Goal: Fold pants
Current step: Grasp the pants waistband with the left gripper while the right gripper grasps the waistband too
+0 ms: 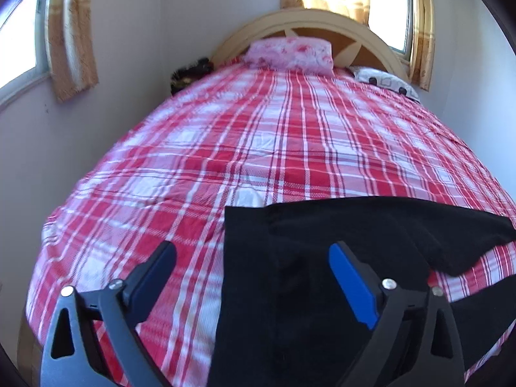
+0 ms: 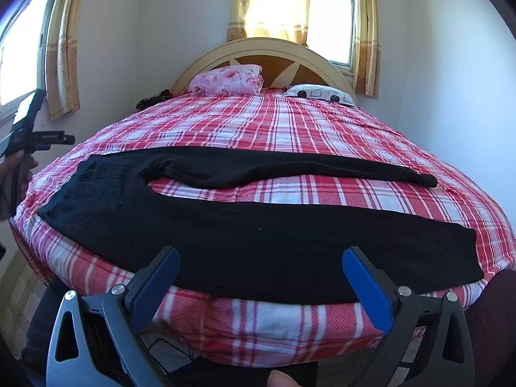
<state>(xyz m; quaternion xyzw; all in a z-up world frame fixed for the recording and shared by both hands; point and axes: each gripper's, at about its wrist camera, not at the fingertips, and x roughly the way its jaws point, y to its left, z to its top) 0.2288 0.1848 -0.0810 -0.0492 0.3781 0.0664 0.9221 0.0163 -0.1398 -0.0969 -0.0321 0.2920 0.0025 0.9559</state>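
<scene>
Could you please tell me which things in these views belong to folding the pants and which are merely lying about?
Job: black pants; left gripper; right gripper; plaid bedspread.
Lying about: pink pillow; white patterned pillow; curtains.

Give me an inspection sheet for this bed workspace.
Surface: plaid bedspread, smooth.
Job's things: black pants spread flat near the foot edge, legs apart, not yet folded.
Clutter: pink pillow, patterned pillow, a dark item by the wall.
Grippers: left tool open above the waist end; right tool open at the near leg; neither grips.
Cables: dark cords on the floor.
Surroundings: headboard, curtained windows.
</scene>
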